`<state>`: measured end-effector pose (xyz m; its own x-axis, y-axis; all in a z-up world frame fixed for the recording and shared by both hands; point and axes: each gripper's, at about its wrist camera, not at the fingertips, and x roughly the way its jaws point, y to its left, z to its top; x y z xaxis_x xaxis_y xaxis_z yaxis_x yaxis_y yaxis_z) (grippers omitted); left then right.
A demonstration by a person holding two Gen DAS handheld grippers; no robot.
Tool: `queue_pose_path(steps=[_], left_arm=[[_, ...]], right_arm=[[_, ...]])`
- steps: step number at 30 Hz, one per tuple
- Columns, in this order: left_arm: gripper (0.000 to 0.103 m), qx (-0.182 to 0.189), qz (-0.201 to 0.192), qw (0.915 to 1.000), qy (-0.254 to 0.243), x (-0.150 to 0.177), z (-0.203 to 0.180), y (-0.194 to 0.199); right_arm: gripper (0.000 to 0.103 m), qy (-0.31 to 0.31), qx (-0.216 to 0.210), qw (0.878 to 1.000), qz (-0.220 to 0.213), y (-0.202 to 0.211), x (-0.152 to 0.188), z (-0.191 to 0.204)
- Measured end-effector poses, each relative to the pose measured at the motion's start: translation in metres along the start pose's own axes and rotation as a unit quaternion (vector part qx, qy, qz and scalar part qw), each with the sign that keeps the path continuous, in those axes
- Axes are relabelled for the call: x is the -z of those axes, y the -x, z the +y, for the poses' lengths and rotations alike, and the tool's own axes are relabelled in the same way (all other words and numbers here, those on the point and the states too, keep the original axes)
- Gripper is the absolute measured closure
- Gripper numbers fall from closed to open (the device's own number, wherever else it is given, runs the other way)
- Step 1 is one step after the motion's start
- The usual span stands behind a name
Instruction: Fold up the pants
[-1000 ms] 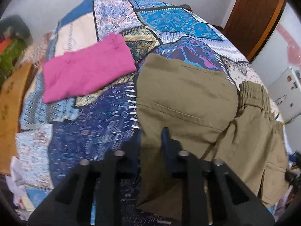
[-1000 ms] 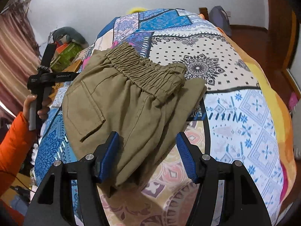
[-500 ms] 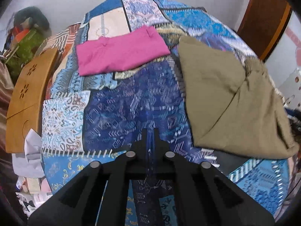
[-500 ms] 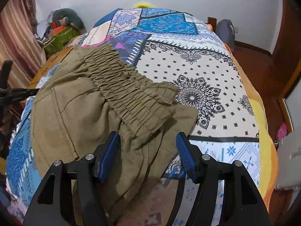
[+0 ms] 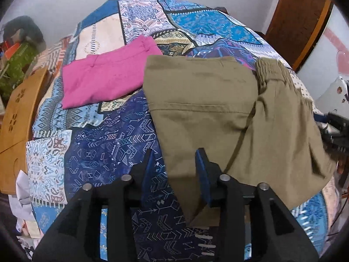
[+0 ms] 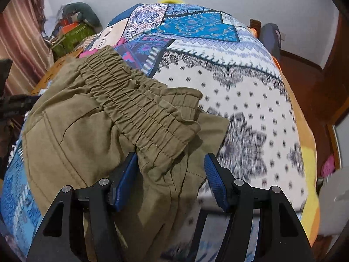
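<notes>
Olive-green pants (image 5: 209, 107) lie partly folded on a patchwork bedspread (image 5: 104, 148). In the right wrist view the pants (image 6: 91, 131) show their elastic waistband (image 6: 139, 113) across the middle. My left gripper (image 5: 175, 170) is open, with the near left edge of the pants between its fingers. My right gripper (image 6: 171, 174) is open, with its fingers on either side of the waistband end and the bunched cloth below it. The other gripper shows at the left edge of the right wrist view (image 6: 13, 107).
Folded pink pants (image 5: 106, 80) lie on the bed left of the olive ones. A wooden board (image 5: 19, 100) stands at the bed's left side. Clutter and bags (image 6: 72, 28) sit at the far left. A wooden door (image 5: 298, 19) is at the right.
The left gripper was shut and off the pants half a second ago; now it is open at the pants' near edge. The right gripper has moved closer to the waistband and stays open.
</notes>
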<state>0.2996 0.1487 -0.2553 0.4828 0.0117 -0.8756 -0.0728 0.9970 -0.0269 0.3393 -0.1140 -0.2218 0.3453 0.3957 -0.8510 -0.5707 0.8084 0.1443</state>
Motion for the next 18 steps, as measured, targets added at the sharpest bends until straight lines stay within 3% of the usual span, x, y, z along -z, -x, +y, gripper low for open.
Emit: queue_pose_path(steps=[7,13,18], left_arm=[[0.053,-0.018,-0.026,0.9991,-0.027,-0.003,-0.005,0.029],[0.053,0.04,-0.09,0.9942,-0.042,-0.026,-0.037,0.078],[0.056,0.072,-0.104,0.9885,-0.083,-0.036,-0.085,0.077]], right_arm=[[0.044,0.002,0.013,1.0,-0.001,0.009,-0.013,-0.001],[0.044,0.01,-0.015,0.997,-0.07,0.057,-0.012,0.018],[0.043,0.042,-0.062,0.994,-0.077,0.066,-0.013,0.053]])
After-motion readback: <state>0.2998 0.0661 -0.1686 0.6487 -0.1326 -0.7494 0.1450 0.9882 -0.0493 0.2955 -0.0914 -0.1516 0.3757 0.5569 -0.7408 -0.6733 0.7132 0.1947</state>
